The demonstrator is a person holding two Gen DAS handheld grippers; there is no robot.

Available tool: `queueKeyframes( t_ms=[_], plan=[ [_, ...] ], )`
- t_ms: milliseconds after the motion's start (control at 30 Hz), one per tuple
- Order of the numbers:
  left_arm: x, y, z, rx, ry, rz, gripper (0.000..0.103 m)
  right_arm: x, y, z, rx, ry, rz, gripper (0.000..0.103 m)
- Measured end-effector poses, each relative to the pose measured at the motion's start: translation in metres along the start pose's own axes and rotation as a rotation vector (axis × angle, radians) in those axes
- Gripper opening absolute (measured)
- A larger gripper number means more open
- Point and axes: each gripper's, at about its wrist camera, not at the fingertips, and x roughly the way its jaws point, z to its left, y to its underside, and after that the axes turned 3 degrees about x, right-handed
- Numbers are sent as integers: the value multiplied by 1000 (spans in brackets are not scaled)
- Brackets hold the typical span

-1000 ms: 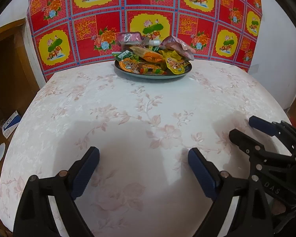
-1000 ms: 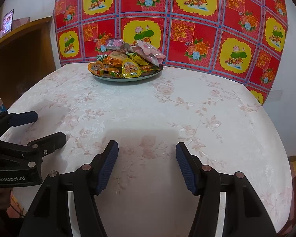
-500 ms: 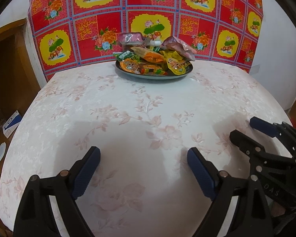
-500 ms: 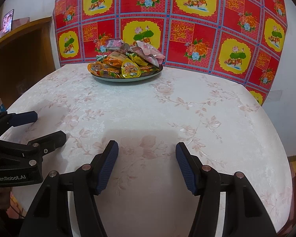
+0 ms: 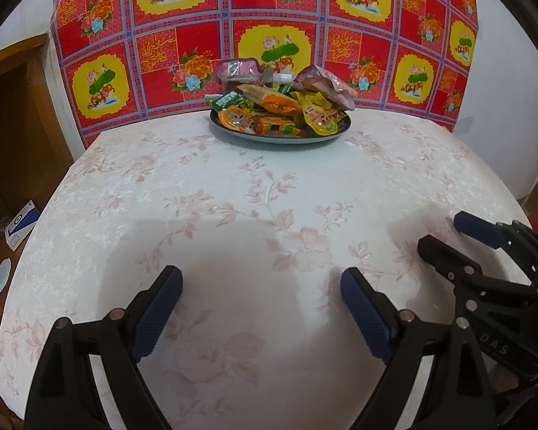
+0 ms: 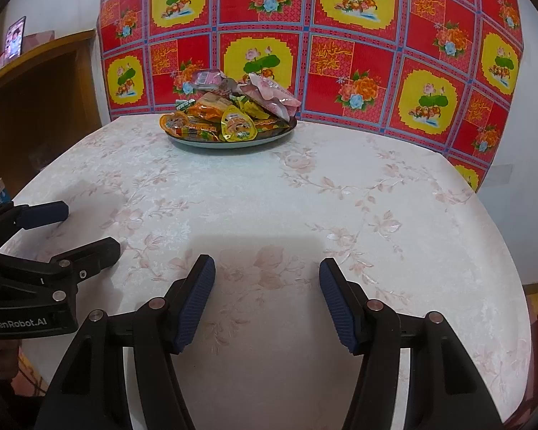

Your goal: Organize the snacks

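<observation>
A dark round plate point(image 5: 279, 138) heaped with several snack packets point(image 5: 279, 104) stands at the far edge of the table; it also shows in the right wrist view point(image 6: 229, 141) with its packets point(image 6: 233, 111). My left gripper point(image 5: 260, 294) is open and empty, low over the near part of the table. My right gripper point(image 6: 267, 286) is open and empty, beside it to the right. Each gripper shows in the other's view, the right one point(image 5: 448, 236) and the left one point(image 6: 79, 229). Both are far from the plate.
The table point(image 5: 269, 215) has a pale floral cloth. A red and yellow flowered cloth point(image 5: 269, 18) hangs behind it. A wooden cabinet point(image 5: 14, 114) stands at the left, with small boxes point(image 5: 21, 224) low beside it. A white wall point(image 5: 502, 107) is at the right.
Almost nothing has changed. Both grippers stay open over the near table, with only a very slight shift of view.
</observation>
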Motion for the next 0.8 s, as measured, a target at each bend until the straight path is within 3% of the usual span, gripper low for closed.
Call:
queueKeyframes(
  t_ms=[800],
  plan=[
    [-1,2,1,-1,1,-7,92,0,1,0,-5,2,-5,61]
  ],
)
